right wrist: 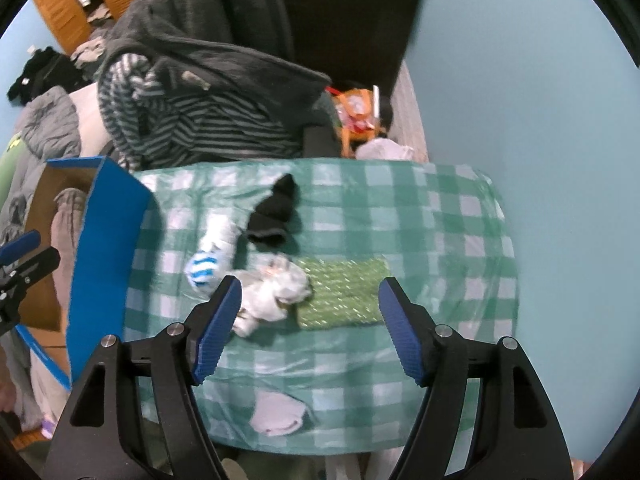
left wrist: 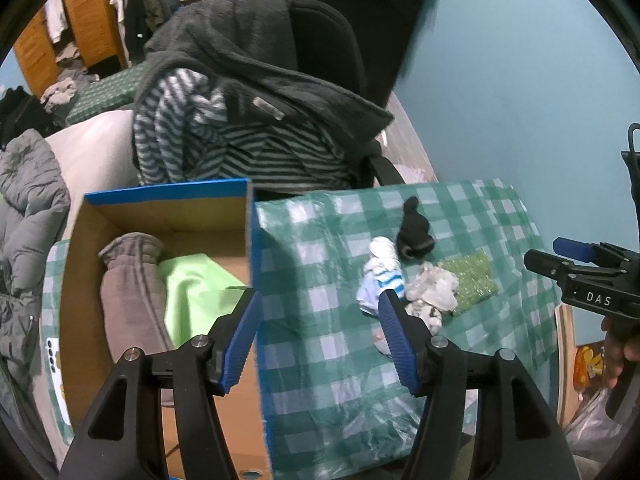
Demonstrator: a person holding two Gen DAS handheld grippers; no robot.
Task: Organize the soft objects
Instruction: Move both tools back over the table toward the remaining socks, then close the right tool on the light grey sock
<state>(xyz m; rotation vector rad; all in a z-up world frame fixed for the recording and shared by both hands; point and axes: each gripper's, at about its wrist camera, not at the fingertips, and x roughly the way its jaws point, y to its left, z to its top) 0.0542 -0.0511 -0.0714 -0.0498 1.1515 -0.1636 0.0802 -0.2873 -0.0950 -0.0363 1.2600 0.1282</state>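
Note:
A blue-edged cardboard box stands at the left of the checked tablecloth and holds grey-brown sweatpants and a light green cloth. My left gripper hangs open and empty over the box's right wall. On the cloth lie a black sock, a blue-striped white sock, a grey-white bundle, a glittery green cloth and a pale sock. My right gripper is open above the bundle and the green cloth, holding nothing.
Behind the table a black chair is draped with a dark fleece and a striped garment. A grey puffer jacket lies at the left. The blue wall runs along the right.

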